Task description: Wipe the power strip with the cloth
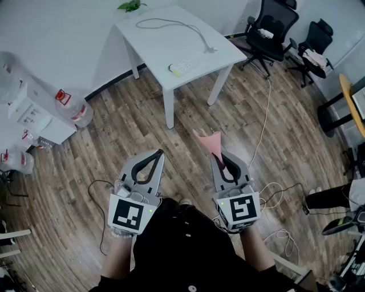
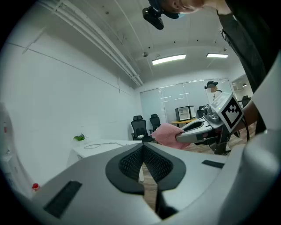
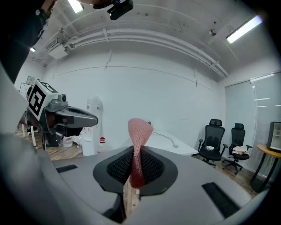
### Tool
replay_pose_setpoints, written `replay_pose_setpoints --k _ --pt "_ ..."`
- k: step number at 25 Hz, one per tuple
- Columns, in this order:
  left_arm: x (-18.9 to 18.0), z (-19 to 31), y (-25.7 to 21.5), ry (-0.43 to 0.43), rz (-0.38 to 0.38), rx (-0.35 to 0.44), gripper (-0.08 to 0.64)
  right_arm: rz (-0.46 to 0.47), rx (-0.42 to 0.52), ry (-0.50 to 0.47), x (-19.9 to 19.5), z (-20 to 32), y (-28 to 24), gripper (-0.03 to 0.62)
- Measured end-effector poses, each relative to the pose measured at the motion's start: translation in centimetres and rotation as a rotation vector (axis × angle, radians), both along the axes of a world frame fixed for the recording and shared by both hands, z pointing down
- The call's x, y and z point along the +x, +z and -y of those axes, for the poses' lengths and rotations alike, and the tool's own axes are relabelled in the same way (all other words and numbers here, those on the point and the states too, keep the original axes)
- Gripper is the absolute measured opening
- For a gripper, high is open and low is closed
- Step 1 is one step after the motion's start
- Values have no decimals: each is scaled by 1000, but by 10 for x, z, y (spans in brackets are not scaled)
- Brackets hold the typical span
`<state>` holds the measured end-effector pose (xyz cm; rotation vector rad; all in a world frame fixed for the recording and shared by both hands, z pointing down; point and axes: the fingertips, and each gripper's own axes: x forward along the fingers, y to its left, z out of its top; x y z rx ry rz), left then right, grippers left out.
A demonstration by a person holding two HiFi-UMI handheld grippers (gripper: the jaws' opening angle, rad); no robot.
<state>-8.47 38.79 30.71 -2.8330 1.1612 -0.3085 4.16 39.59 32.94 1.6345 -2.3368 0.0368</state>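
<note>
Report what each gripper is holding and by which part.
The right gripper pinches the pink cloth by one bunched end; the rest fans out past the jaw tips. The left gripper is shut on nothing.

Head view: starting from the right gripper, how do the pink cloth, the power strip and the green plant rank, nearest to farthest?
1. Pink cloth, pinched in the right gripper.
2. Power strip, ahead on the white table.
3. Green plant, beyond the table's far corner.

office with swivel chairs (image 1: 272, 28)
</note>
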Motion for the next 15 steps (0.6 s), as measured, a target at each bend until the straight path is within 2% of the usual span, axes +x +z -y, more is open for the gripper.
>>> replay_pose_setpoints --k 15 --pt "10 9 1 0 3 0 11 -7 -5 -5 13 7 7 55"
